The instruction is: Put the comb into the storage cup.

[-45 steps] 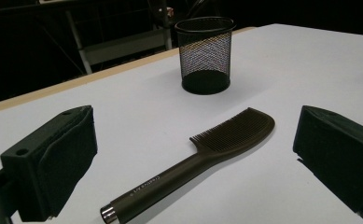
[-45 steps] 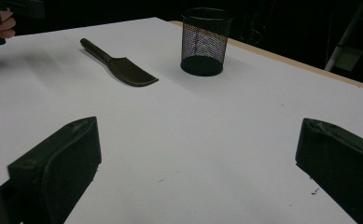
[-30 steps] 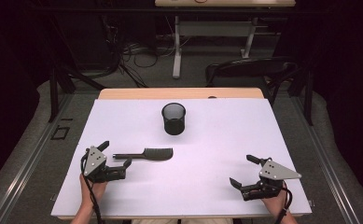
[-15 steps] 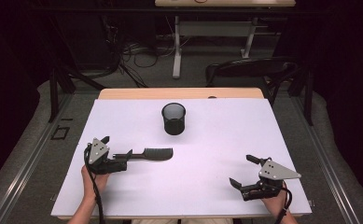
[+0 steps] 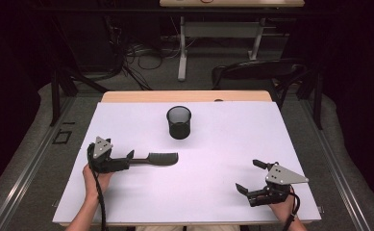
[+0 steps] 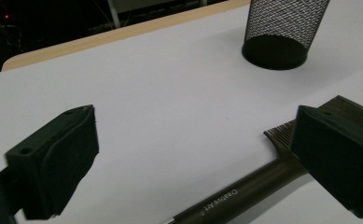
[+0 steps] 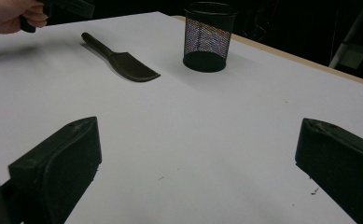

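At table's left edge, left claw (image 5: 127, 161) level, jaws just narrowing, still apart astride the comb (image 5: 156, 158) handle

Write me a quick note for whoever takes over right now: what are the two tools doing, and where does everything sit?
Left tool: jaws wide but just starting to close, astride the comb's handle, not yet gripping.
Right tool: open, holding nothing, resting near the front right of the table.
Comb: flat on the table, left of centre.
Mesh cup: upright, farther back, centre.
Done: the reach to the comb.
Left: probably grip and lift it, perhaps into the cup.
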